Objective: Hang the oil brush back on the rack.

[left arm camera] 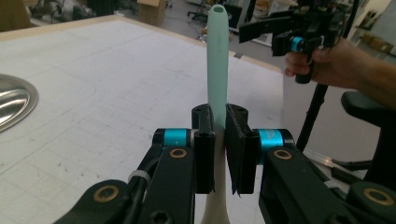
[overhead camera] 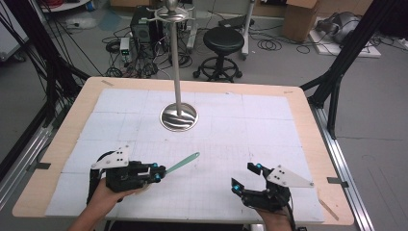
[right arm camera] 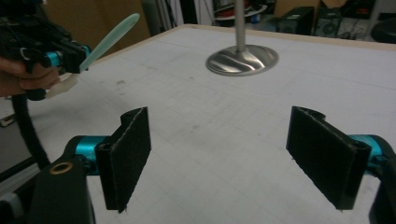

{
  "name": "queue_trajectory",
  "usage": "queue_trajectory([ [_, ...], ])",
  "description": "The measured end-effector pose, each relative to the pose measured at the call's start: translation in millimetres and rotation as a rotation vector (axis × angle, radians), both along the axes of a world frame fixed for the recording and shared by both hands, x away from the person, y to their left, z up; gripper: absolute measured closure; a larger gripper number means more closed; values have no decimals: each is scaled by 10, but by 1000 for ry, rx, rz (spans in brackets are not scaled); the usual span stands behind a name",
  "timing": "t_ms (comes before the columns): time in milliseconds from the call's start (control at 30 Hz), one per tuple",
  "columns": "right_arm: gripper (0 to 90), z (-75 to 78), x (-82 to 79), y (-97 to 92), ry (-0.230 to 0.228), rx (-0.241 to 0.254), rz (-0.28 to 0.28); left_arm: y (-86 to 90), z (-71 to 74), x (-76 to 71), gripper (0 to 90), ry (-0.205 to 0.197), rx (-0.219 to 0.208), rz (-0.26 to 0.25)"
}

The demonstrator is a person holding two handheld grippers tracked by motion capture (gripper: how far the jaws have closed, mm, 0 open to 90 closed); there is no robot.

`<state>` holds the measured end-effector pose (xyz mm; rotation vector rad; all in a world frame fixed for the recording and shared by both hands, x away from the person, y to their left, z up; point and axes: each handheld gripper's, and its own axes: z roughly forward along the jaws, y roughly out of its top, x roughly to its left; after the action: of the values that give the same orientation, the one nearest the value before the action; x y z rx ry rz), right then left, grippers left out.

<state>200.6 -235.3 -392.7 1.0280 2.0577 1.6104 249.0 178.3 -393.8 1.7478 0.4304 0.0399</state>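
Mint-green and slim, the spatula handle [overhead camera: 183,162] sticks out of the left gripper [overhead camera: 155,172], whose jaws are pressed tight on it near the pale blade end, so the long handle points away toward about one o'clock, at the steel stand [overhead camera: 178,117]. In the high view this gripper sits at roughly seven o'clock on the table [overhead camera: 298,103], with the spatula lifted off the white mat. The right gripper [overhead camera: 246,175] waits at about five o'clock, jaws spread wide and holding nothing. The step in hand looks like carrying the utensil to the stand, whose round base lies near the table's centre, with hooks at the top of its pole at twelve o'clock. To do it well, I would keep the grip firm, raise the handle tip steadily toward a hook, and avoid knocking the pole; the free gripper could steady the base.
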Motion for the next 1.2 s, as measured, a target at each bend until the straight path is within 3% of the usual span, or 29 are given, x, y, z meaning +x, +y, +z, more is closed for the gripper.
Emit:
queue_trajectory([
  [133,246,38,22,154,-24,2,58,10,35,-49,816,-26,-28,-6],
  [167,271,59,35,218,-30,6,96,12,42,-61,816,-30,-38,-7],
  [367,305,99,82,347,-26,35,175,15,74,-116,816,-46,-133,-19],
  [467,337,132,116,438,-23,65,245,6,79,-129,816,-48,-161,-36],
  [500,357,163,131,507,-29,88,293,1,79,-134,816,-44,-169,-44],
  [600,373,201,146,570,-45,101,327,-14,78,-151,816,-45,-179,-58],
  [800,427,280,176,705,-88,115,376,-52,64,-183,815,-56,-148,-79],
  [1033,503,307,204,834,-86,96,448,-101,53,-200,816,-53,-149,-108],
  [1200,566,327,220,886,-105,108,480,-119,51,-205,815,-49,-165,-124],
])
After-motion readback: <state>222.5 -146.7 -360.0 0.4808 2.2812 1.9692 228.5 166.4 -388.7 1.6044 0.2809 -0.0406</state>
